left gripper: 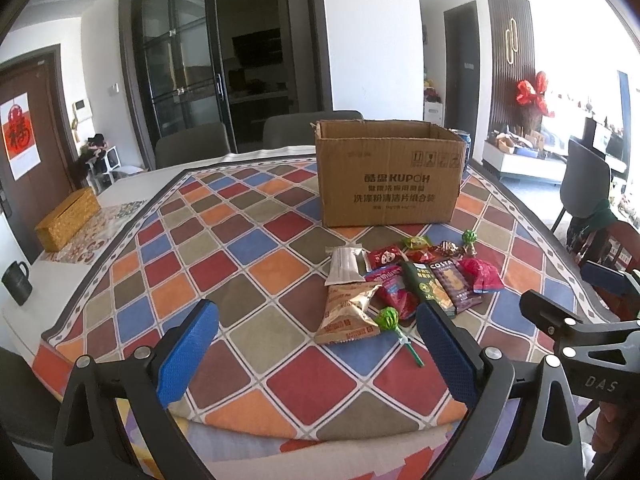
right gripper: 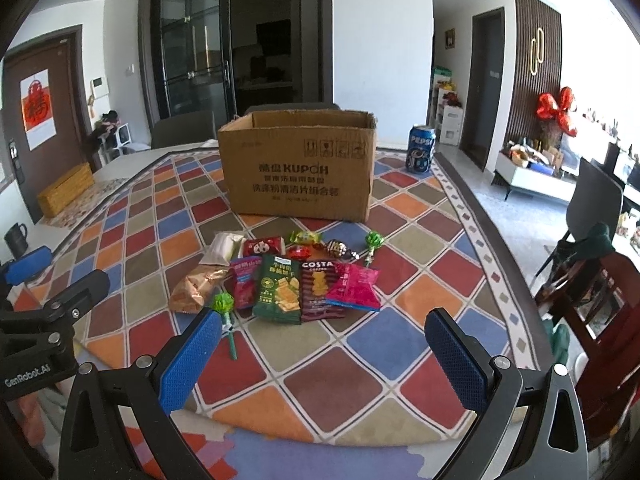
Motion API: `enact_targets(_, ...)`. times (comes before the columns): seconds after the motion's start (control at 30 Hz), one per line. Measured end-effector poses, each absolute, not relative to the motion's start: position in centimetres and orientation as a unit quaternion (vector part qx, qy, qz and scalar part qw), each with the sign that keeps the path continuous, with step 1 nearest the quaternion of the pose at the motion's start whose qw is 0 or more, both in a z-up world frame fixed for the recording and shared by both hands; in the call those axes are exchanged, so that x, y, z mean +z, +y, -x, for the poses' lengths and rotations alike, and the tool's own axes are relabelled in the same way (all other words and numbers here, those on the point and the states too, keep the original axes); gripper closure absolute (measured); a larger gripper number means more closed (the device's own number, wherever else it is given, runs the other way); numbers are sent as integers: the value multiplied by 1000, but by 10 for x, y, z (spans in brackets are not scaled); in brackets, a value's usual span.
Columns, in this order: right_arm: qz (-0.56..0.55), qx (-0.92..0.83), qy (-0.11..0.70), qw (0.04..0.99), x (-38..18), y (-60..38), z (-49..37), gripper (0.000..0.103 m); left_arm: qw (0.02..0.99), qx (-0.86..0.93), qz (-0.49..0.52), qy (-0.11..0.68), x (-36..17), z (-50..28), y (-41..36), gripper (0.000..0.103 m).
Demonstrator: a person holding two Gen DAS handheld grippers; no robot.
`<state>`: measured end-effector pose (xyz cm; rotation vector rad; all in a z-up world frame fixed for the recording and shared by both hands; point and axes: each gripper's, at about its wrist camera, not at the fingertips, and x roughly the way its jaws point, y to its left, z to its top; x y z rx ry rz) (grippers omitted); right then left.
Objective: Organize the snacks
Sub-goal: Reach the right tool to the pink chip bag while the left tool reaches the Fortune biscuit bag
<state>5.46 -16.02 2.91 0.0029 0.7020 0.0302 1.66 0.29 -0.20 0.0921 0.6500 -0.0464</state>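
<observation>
Both hand-held grippers hover low over the near edge of the desk, which is covered by a cloth of red, blue, orange and olive diamonds. On the left hand-held gripper the blue-padded fingers are spread wide and hold nothing; the right hand-held gripper is likewise spread wide and bare.

Just ahead of the right hand-held gripper, between its fingers and slightly left of centre, lies the heap of snacks. A dark green cracker packet lies flat in the middle, with a dark purple packet marked COSTA touching its right side and a bright pink pouch overlapping that one. Left of the green packet is a red-and-blue pouch, then a crinkled tan-and-gold bag. A green-wrapped lollipop lies just beside the right hand-held gripper's left finger, its stick partly hidden behind the pad. Farther off sit a white sachet, a small red packet, several wrapped sweets and a second green lollipop.

Beyond the heap, well apart from both hand-held grippers, stands an open brown cardboard box printed KUPOH. A blue Pepsi can stands upright to its right. Far left are a woven yellow box and a black mug.
</observation>
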Motion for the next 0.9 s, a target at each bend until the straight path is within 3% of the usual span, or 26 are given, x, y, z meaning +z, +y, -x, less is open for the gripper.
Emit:
enact_targets(0.5,-30,-2,393,919,5,-175,-129,3,926,-26,-39,375,-30,-84,-10,11)
enact_targets(0.9,-69,-19,450,890,-31,-188,-178,18,892,-51,-19,448,-73,-120,-13,22)
